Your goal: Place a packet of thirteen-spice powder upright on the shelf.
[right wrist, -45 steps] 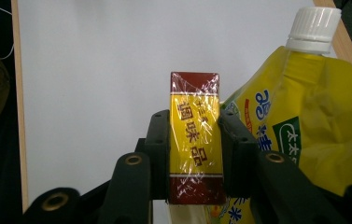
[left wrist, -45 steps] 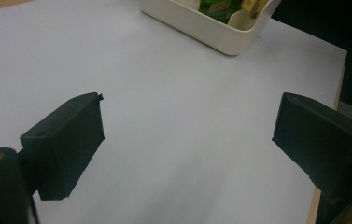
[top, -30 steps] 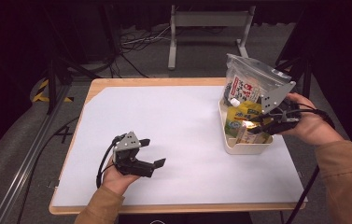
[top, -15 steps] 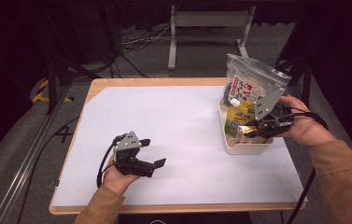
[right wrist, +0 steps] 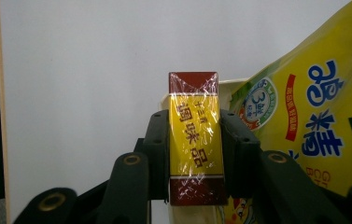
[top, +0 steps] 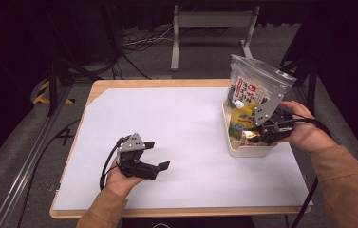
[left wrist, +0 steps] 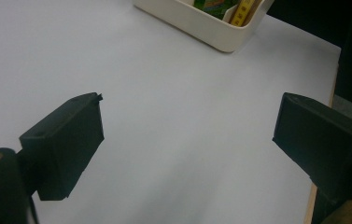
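A cream bin point(top: 246, 150) stands at the table's right side and holds a tall clear pouch with a red label point(top: 254, 92) and a yellow pouch point(top: 241, 118). My right gripper point(top: 261, 135) reaches into the bin's near end. In the right gripper view it point(right wrist: 195, 140) is shut on a small yellow and dark-red wrapped box point(right wrist: 195, 135), with the yellow pouch point(right wrist: 304, 116) beside it. My left gripper point(top: 156, 155) rests at the table's front left, open with nothing between its fingers point(left wrist: 66, 140). The bin point(left wrist: 201, 25) lies ahead of it in the left gripper view.
White paper point(top: 176, 142) covers the wooden table point(top: 157, 84). Behind the table stand a metal frame point(top: 210, 21) and cables on the floor point(top: 138, 42). The person's sleeves come in at the bottom.
My right gripper has moved a little nearer and lower at the bin's near end, holding the small box. The left gripper has stayed put.
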`<state>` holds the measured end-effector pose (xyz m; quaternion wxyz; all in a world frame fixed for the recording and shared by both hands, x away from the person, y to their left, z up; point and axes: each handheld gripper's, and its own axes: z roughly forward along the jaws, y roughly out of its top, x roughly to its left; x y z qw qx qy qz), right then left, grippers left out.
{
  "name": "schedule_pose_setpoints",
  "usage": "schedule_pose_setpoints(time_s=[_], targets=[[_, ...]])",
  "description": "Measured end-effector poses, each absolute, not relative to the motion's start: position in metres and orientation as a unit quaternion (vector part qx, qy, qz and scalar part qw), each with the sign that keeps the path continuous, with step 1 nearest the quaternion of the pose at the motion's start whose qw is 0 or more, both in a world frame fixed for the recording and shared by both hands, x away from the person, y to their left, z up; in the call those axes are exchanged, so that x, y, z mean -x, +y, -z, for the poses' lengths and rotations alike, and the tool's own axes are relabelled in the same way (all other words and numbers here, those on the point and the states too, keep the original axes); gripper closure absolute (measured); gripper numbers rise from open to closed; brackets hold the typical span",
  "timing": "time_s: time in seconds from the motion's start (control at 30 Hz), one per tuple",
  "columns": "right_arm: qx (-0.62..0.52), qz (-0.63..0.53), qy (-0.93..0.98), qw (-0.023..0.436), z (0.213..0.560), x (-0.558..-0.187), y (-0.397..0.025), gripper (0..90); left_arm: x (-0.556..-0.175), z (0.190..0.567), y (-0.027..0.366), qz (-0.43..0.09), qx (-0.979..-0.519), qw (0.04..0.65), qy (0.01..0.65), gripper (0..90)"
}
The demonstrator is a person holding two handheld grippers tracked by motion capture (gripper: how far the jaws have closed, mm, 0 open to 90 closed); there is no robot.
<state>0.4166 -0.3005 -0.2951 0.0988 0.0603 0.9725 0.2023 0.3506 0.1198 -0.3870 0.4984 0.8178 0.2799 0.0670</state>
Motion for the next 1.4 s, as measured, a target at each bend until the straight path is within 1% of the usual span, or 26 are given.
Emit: schedule_pose_setpoints(time_s=[0.4, 0.47, 0.53, 0.57, 0.8, 0.97, 1.13, 1.4], targets=[[-0.081, -0.169, 0.977, 0.098, 0.308, -0.418, -0.302, 65.2, -0.351, 0.387, 0.120, -0.068, -0.819, 0.497, 0.281, 8.6], [-0.086, -0.175, 0.976, 0.101, 0.307, -0.418, -0.304, 63.2, -0.351, 0.388, 0.120, -0.069, -0.819, 0.496, 0.280, 8.6], [-0.089, -0.183, 0.974, 0.103, 0.306, -0.419, -0.305, 58.7, -0.351, 0.388, 0.120, -0.068, -0.818, 0.496, 0.281, 8.6], [-0.091, -0.187, 0.973, 0.101, 0.305, -0.419, -0.306, 57.8, -0.351, 0.388, 0.120, -0.067, -0.818, 0.496, 0.283, 8.6], [-0.096, -0.207, 0.968, 0.107, 0.302, -0.415, -0.307, 55.2, -0.350, 0.387, 0.122, -0.072, -0.818, 0.495, 0.282, 8.3], [-0.130, -0.248, 0.952, 0.122, 0.295, -0.405, -0.304, 51.7, -0.346, 0.386, 0.131, -0.075, -0.813, 0.497, 0.294, 8.0], [-0.125, -0.283, 0.940, 0.144, 0.285, -0.390, -0.293, 51.8, -0.342, 0.385, 0.139, -0.084, -0.811, 0.499, 0.294, 7.9], [-0.134, -0.344, 0.917, 0.152, 0.274, -0.364, -0.277, 51.4, -0.336, 0.383, 0.153, -0.091, -0.808, 0.501, 0.297, 7.8]])
